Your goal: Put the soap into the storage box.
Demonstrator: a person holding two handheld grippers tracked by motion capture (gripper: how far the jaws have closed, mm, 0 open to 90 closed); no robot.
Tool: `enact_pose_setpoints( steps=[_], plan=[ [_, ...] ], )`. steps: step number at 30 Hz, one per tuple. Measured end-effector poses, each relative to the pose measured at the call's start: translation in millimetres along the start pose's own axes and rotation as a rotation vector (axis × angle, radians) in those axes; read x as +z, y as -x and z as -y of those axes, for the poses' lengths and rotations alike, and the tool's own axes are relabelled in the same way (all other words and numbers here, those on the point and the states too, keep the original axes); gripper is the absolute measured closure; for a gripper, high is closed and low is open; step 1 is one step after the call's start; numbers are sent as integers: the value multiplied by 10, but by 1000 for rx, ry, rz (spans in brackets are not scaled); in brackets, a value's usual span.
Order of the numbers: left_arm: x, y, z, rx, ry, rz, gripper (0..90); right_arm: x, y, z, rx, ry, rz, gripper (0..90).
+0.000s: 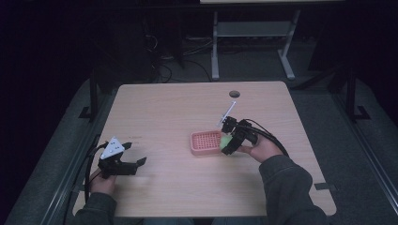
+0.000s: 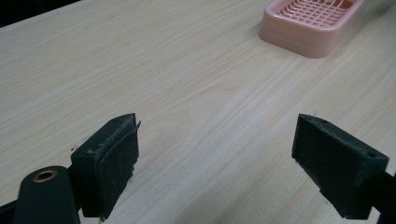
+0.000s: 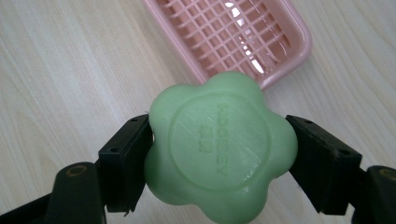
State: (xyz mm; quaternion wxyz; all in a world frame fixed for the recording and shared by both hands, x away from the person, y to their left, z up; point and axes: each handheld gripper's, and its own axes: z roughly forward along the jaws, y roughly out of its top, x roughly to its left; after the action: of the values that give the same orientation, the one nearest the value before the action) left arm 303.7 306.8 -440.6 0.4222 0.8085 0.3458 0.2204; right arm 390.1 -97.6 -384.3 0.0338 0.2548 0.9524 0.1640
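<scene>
Your two hands, each with a gripper, enter from the bottom of the high view.

Your left gripper [image 1: 133, 155] sits at the lower left of the high view, held by your left hand [image 1: 102, 183], its grey three-cornered plate on top and its jaws spread wide with nothing between them; in the left gripper view the two black pads [image 2: 112, 163] stand far apart at the bottom corners. Your right gripper [image 1: 229, 138] lies right of centre, gripped by your right hand [image 1: 261, 149], sleeve running to the bottom edge. Its jaws clamp a green flower-shaped soap [image 3: 224, 149] from both sides.
</scene>
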Motion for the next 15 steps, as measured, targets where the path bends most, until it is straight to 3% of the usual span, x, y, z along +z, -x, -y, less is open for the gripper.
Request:
enact_pose_setpoints(
  steps=[15],
  plan=[
    [-1, 1, -3, 1, 4, 2, 144, 119, 7, -233, -22, 14, -24, 259]
  ],
)
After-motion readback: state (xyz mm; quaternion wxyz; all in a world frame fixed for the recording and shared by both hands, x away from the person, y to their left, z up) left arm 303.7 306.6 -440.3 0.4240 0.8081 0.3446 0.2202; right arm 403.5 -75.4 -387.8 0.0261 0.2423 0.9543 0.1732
